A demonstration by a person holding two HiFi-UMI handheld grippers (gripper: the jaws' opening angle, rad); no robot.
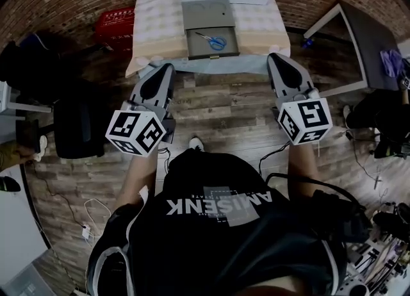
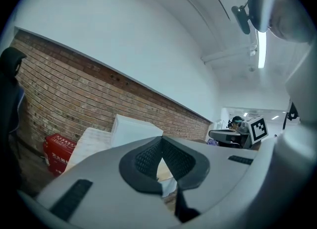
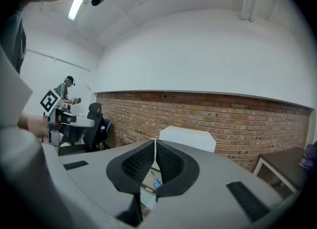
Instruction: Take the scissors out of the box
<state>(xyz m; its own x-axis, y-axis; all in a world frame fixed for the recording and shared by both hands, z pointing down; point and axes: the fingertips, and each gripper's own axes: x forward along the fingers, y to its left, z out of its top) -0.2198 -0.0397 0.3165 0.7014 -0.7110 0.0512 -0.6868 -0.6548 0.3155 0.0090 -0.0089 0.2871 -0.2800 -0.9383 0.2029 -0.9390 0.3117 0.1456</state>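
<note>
Looking down, I have the left gripper (image 1: 165, 69) and right gripper (image 1: 277, 57) near the table (image 1: 154, 25) edge, jaws closed, empty; scissors (image 1: 215, 41) lie inside the open box (image 1: 205, 14).

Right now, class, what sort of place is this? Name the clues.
Probably an indoor lab or office: a brick wall, an office chair on a wood floor, and a second person working in the background.

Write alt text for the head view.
Seen from above, a person holds a left hand-held gripper and a right hand-held gripper, both shut and empty, short of a table where blue-handled scissors lie in an open grey box.
</note>
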